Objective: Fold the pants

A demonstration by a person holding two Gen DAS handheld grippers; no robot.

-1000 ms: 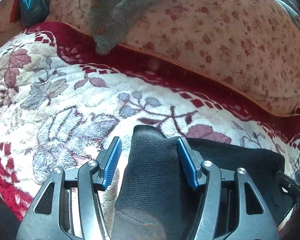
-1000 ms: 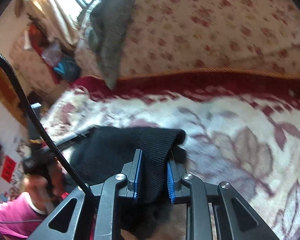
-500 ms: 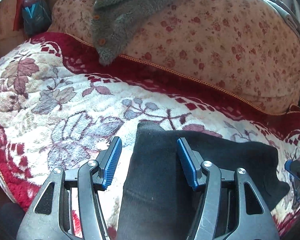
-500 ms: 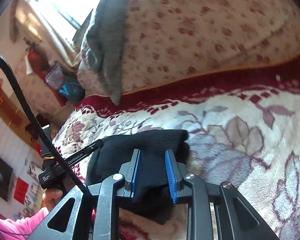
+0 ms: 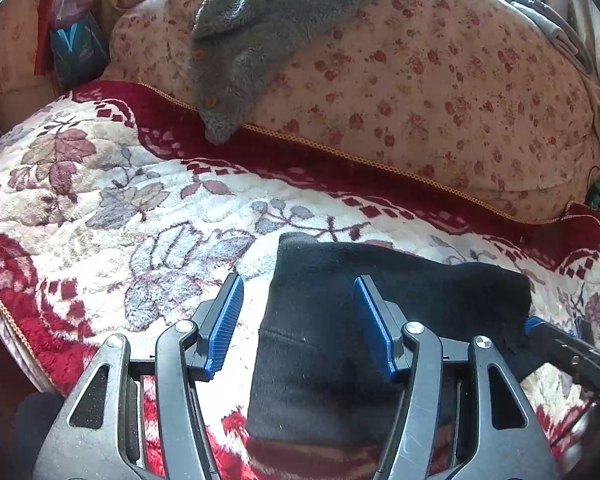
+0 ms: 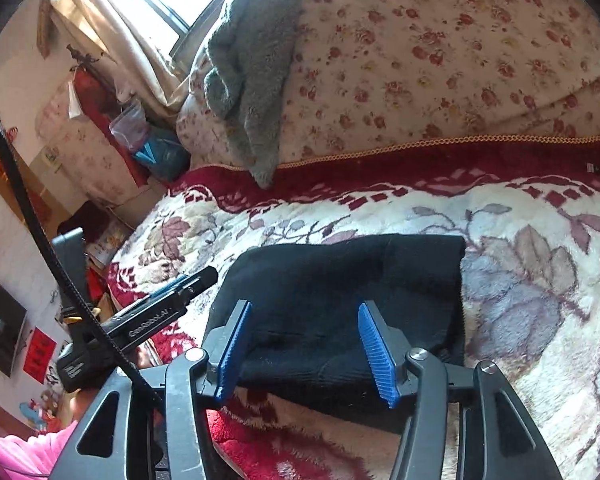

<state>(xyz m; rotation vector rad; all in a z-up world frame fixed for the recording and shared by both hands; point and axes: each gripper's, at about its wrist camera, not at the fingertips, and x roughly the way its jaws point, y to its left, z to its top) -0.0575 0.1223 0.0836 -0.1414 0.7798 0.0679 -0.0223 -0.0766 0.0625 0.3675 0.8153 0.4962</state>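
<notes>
The black pants lie folded into a compact bundle on the floral fleece blanket. My left gripper hovers open over the bundle's left end; its blue pads do not press the cloth. In the right wrist view the pants lie below my right gripper, whose jaws are opening with the cloth between them but free of the pads. The left gripper shows at the left there, and the right gripper's tip shows at the right edge of the left wrist view.
A grey fleece garment hangs over a rolled floral quilt behind the blanket's red border. The bed edge drops off at the left. A blue bag and clutter stand beyond it. A pink sleeve and a black cable are near.
The right gripper's jaws have spread and let go of the black pants. Both grippers have drawn back and up, and the bundle now rests on the blanket.
</notes>
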